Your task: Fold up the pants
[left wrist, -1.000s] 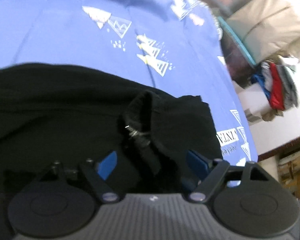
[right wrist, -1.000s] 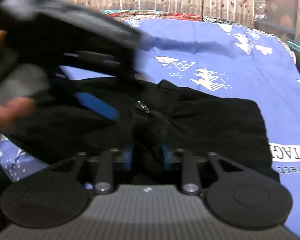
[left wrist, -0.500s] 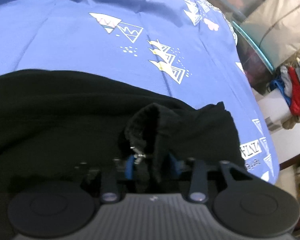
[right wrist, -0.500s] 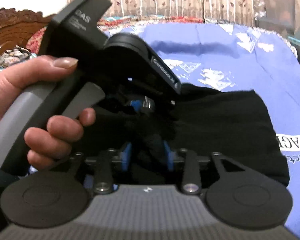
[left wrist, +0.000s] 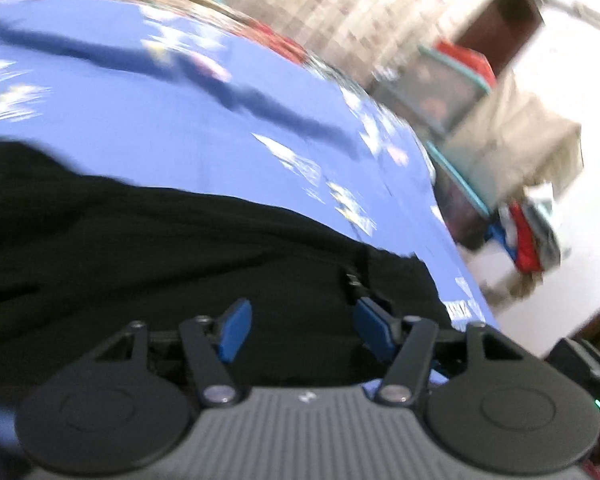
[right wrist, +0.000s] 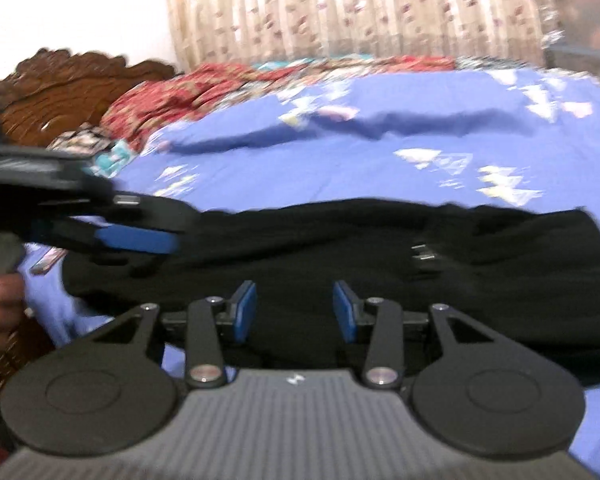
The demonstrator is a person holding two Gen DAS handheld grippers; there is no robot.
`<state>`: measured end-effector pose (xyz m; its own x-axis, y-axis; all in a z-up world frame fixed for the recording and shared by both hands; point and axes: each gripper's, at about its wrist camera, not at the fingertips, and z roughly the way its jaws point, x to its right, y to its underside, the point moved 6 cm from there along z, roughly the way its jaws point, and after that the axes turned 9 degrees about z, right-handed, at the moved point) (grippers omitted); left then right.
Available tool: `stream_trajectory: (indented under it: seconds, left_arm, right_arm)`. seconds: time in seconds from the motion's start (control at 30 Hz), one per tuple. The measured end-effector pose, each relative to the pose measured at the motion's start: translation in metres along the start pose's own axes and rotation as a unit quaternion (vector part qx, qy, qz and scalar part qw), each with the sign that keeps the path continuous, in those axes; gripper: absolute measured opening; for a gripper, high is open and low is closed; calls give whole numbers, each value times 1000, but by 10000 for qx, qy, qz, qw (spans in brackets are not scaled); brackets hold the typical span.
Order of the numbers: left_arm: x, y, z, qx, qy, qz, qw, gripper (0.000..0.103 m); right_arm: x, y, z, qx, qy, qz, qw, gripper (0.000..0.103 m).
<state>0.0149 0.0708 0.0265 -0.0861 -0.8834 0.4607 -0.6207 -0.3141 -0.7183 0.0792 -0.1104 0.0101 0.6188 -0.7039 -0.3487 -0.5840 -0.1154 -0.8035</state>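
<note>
Black pants (left wrist: 180, 256) lie flat in a folded band across the blue patterned bedsheet (left wrist: 140, 120); they also show in the right wrist view (right wrist: 340, 248), with a metal clasp (right wrist: 422, 254) on top. My left gripper (left wrist: 302, 330) is open and empty just above the pants' near edge. My right gripper (right wrist: 296, 310) is open and empty over the pants' near edge. The left gripper also appears in the right wrist view (right wrist: 136, 238) at the left, held by a hand, blue fingers apart. Both views are motion-blurred.
A carved wooden headboard (right wrist: 72, 84) and red patterned bedding (right wrist: 220, 84) lie at the bed's far left. Curtains (right wrist: 360, 8) hang behind. Storage boxes (left wrist: 452, 92) and a pile of clothes (left wrist: 528, 236) stand beyond the bed's right edge.
Both grippers have let go of the bunched waistband and opened. The pants now lie flat. Both grippers have pulled back and tilted up.
</note>
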Motion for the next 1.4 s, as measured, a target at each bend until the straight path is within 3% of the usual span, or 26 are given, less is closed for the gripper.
stream_trajectory:
  seconds: [0.07, 0.17, 0.33, 0.6, 0.73, 0.87, 0.93, 0.97, 1.0, 1.07, 1.17, 1.3, 1.4]
  left_arm:
    - [-31, 13, -32, 215, -209, -443, 9986, 61]
    - [-78, 32, -69, 540, -639, -1215, 9891, 63]
    - [-140, 43, -94, 936, -936, -2287, 9644, 74]
    - [-193, 38, -86, 1150, -1176, -2796, 9459, 86]
    - [-205, 43, -77, 1254, -1007, -3070, 9380, 90]
    - [-210, 37, -61, 1221, -875, -3012, 9416, 100]
    - [-214, 36, -56, 1193, -916, -2970, 9430, 99]
    - [-216, 34, -53, 1204, -967, -2944, 9431, 91]
    - [-218, 33, -52, 1201, -1048, -2916, 9432, 71]
    - [-224, 34, -49, 1091, -1235, -2911, 9424, 43]
    - [-221, 34, -52, 1147, -1237, -2898, 9421, 37]
    - [-181, 16, -52, 1302, -1322, -1923, 9636, 35]
    - [-142, -1, -37, 1197, -1301, -993, 9792, 35]
  right_arm:
    - [-12, 6, 8, -212, -157, -85, 9996, 28]
    - [-32, 10, 24, -479, -292, -261, 9981, 19]
    - [-60, 23, 33, -802, -420, -492, 9947, 19]
    - [-84, 5, 55, -1002, -490, -622, 9918, 19]
    - [-99, -12, 80, -1086, -719, -261, 9911, 19]
    - [-114, -22, 119, -1353, -997, 282, 9854, 19]
    - [-119, -20, 143, -1573, -1092, 592, 9797, 19]
    - [-121, -17, 154, -1702, -1103, 737, 9765, 19]
    - [-122, -13, 164, -1857, -1087, 879, 9726, 19]
    - [-120, 0, 185, -2210, -981, 1205, 9628, 20]
    - [-112, 14, 199, -2475, -913, 1637, 9506, 16]
    - [-103, 14, 192, -2566, -1060, 2124, 9369, 16]
    - [-97, 13, 182, -2561, -1131, 2430, 9288, 16]
